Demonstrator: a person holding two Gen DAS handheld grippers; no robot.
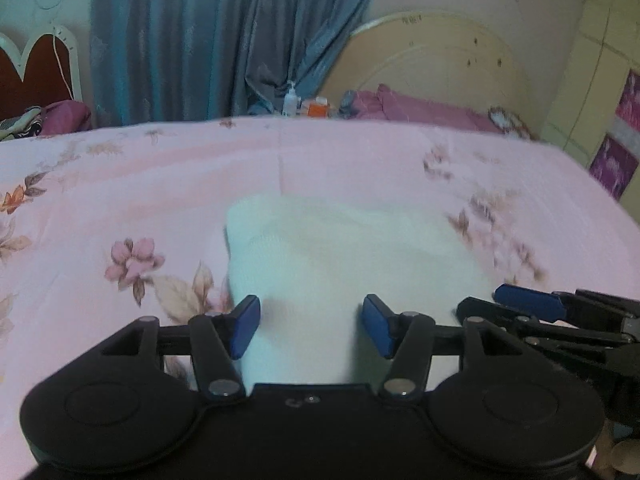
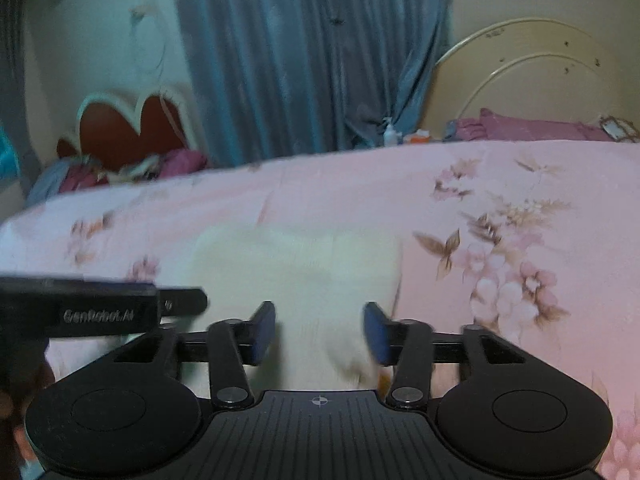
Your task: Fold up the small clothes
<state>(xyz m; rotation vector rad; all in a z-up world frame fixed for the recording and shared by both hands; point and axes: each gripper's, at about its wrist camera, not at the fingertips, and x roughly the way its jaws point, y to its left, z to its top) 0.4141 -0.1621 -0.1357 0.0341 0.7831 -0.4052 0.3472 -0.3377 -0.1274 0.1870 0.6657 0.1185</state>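
From the left wrist camera, the left gripper (image 1: 311,326) hangs over a pink flowered bedsheet (image 1: 120,200), its blue pads (image 1: 245,327) standing moderately apart with nothing pinched between them. Beneath and just ahead of the pads lies the white garment (image 1: 340,256), a soft, folded-looking bundle near the bed's near edge, about midway along it. The right gripper (image 1: 532,306) pokes in from the right side, close beside the garment's right edge. Beyond the far edge of the bed hangs a blue curtain (image 1: 192,40), with a cream round headboard (image 1: 440,60) to its right.

From the right wrist camera, the right gripper (image 2: 319,332) has its pads at a middling gap too, gripping nothing; white cloth shows blurred below the gap. The white garment (image 2: 296,264) spreads ahead of it on the sheet (image 2: 520,200). The left gripper (image 2: 120,304) reaches in from the left, beside the garment's left edge.
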